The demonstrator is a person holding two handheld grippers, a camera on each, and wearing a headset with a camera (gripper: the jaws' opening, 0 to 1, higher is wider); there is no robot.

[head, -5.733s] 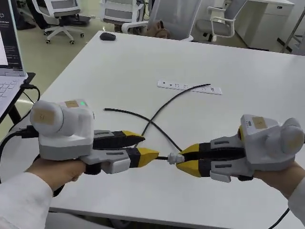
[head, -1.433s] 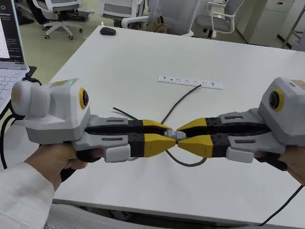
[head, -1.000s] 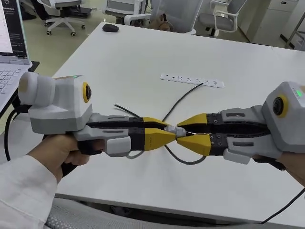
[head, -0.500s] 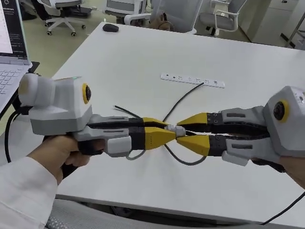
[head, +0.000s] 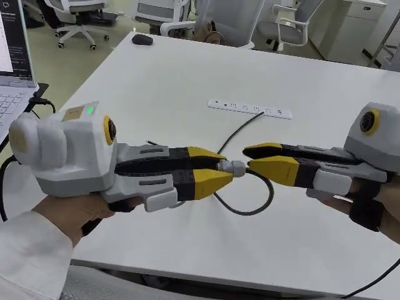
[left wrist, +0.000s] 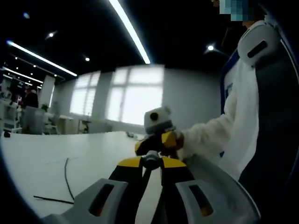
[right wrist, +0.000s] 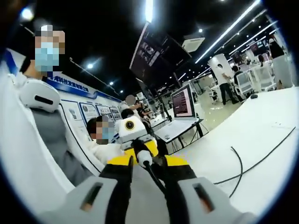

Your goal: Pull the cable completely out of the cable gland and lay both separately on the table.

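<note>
The small grey cable gland (head: 235, 167) is held above the white table (head: 187, 81) in the yellow tips of my left gripper (head: 226, 167), which is shut on it; it also sits between those tips (left wrist: 152, 160). The black cable (head: 269, 194) leaves the gland, loops down to the right and runs back under the left gripper. My right gripper (head: 247, 157) hovers just right of the gland with its jaws slightly apart. In the right gripper view the cable (right wrist: 154, 179) runs lengthwise through that gap, with the gland (right wrist: 144, 157) straight ahead.
A white power strip (head: 250, 108) lies mid-table beyond the grippers, with a cable end near it. A dark mouse (head: 142, 40) sits at the far edge, a laptop (head: 9, 56) stands off the table's left side, and office chairs (head: 75, 12) stand behind.
The gland passed from my right gripper to my left. In the last half second the right gripper drew back to the right off the gland, and the cable loop widened.
</note>
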